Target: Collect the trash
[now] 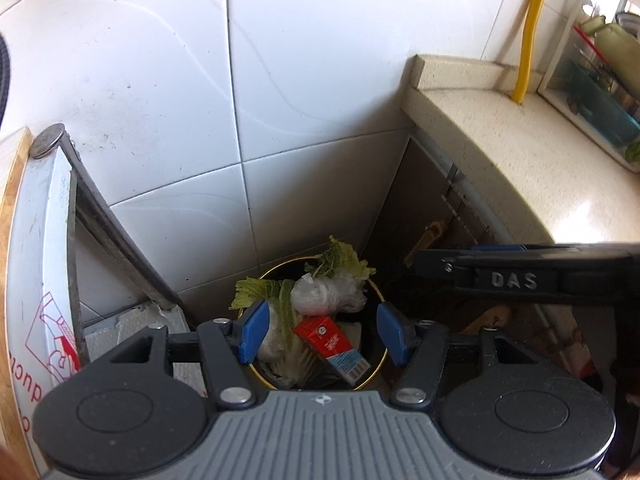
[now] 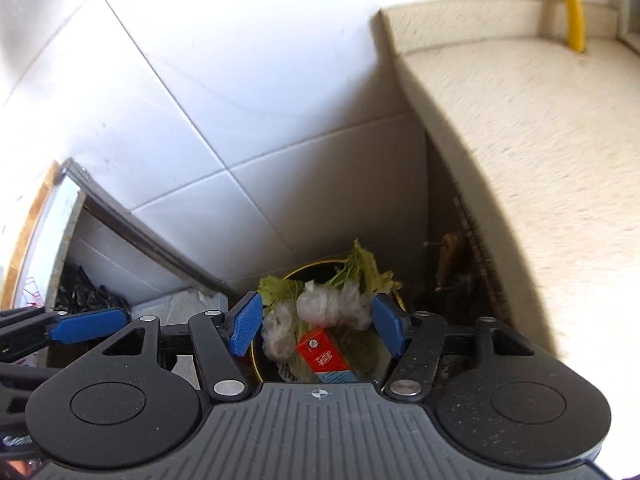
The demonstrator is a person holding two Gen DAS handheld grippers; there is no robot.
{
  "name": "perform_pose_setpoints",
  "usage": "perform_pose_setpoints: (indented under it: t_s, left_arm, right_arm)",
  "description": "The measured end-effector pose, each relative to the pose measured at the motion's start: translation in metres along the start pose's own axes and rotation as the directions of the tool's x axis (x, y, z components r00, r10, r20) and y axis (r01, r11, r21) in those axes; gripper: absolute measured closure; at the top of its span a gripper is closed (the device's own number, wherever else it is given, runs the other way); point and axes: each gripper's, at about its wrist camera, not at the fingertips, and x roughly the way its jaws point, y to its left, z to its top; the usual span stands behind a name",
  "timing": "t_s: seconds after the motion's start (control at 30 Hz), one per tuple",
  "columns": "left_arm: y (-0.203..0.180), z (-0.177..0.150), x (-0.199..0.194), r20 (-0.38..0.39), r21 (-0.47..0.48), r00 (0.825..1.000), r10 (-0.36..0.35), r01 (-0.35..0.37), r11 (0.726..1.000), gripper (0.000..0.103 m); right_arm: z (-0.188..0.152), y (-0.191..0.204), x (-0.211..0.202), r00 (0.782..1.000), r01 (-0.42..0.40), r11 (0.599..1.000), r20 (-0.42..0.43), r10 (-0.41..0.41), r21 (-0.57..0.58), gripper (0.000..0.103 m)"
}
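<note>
Left wrist view: your left gripper (image 1: 322,332) hovers, jaws apart, empty.
Right gripper (image 2: 318,326): likewise parted, empty.
Trash: red rectangular cardboard carton (image 1: 332,342) in round black gold-rimmed bin (image 1: 378,368), probably dropped.

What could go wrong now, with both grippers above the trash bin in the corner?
1. The bin looks full: the red carton and cabbage leaves rise to its rim, so more trash may spill out.
2. The crumpled plastic bag lies loosely on top and could slide off.
3. The left gripper and right gripper hover close together and might collide.
</note>
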Motion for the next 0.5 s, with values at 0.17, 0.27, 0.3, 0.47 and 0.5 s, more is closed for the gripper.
perform_pose_setpoints:
  t_s: [0.17, 0.27, 0.3, 0.47, 0.5]
  left_arm:
    - [-0.003, 0.000, -0.003, 0.021, -0.029, 1.000, -0.002, 0.002, 1.000, 0.046]
    - [-0.004, 0.000, -0.002, 0.021, -0.044, 1.000, -0.001, 0.002, 0.999, 0.046]
    - [-0.005, -0.001, -0.001, 0.022, -0.043, 1.000, 0.000, 0.001, 0.999, 0.046]
    - [-0.010, -0.006, 0.000, 0.019, -0.017, 1.000, 0.022, -0.022, 1.000, 0.046]
    - [-0.009, -0.007, 0.000, 0.017, -0.020, 1.000, 0.021, -0.020, 1.000, 0.045]
  right_arm:
    - [-0.003, 0.001, -0.022, 0.998, 0.035, 0.999, 0.043, -0.034, -0.001, 0.033]
    - [-0.007, 0.003, -0.032, 0.996, 0.062, 0.998, 0.062, -0.061, -0.006, 0.031]
    - [-0.009, 0.005, -0.034, 0.995, 0.078, 0.997, 0.067, -0.077, -0.011, 0.031]
    - [-0.015, 0.003, -0.043, 0.992, 0.101, 0.995, 0.075, -0.101, 0.007, 0.031]
    - [-0.016, 0.004, -0.045, 0.992, 0.101, 0.995, 0.078, -0.102, 0.008, 0.030]
